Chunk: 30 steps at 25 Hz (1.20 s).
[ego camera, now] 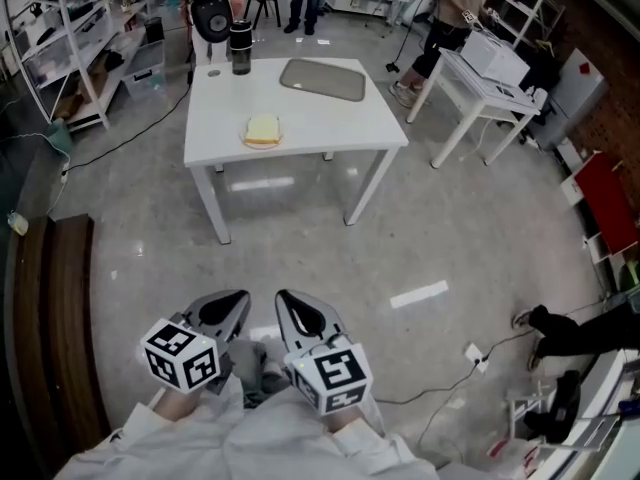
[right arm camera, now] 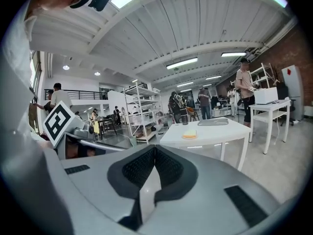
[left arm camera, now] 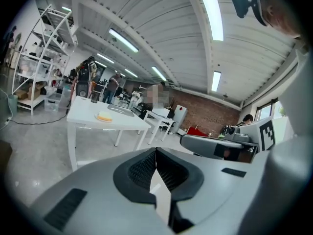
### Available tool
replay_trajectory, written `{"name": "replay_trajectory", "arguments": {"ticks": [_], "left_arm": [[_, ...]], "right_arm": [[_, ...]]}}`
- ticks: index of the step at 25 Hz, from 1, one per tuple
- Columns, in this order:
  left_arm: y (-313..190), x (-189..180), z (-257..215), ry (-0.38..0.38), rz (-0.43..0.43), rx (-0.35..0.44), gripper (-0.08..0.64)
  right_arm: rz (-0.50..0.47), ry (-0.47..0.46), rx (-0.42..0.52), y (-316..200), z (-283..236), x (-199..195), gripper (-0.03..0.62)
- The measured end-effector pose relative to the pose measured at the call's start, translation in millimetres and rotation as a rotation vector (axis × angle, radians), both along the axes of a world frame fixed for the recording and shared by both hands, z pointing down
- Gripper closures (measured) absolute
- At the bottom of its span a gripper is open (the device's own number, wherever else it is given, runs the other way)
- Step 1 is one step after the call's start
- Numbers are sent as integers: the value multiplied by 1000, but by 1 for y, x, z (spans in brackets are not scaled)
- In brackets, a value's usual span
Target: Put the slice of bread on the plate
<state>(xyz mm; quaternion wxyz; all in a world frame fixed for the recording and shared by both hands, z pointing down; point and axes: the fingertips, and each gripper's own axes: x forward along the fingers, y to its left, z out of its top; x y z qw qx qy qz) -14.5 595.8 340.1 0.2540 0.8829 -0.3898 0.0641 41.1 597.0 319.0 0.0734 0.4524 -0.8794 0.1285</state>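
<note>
Two smooth grey grippers, left gripper (ego camera: 232, 306) and right gripper (ego camera: 295, 310), jaws pressed together, empty. Pale square bread slice (ego camera: 263, 128) flat on white rectangular table (ego camera: 340, 128), well ahead.

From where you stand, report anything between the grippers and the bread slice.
Nothing visible. Only bare floor separates the left gripper and right gripper from the white table; the bread slice lies near its front edge, with the tray and dark container beyond.

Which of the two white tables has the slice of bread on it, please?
The square table straight ahead, bearing the bread and a grey tray; the narrower table at right holds a white box.
</note>
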Motion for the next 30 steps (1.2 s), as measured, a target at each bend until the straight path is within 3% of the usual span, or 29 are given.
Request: {"name": "replay_trajectory", "arguments": {"ticks": [8, 16, 30], "left_arm": [[-46, -7, 8, -29, -4, -24, 551], [-145, -39, 8, -43, -12, -28, 551], [-313, -85, -9, -33, 98, -9, 551]], "right_arm": [[1, -12, -10, -47, 2, -8, 578], [25, -7, -7, -148, 2, -32, 578], [123, -2, -6, -307, -8, -83, 578]]}}
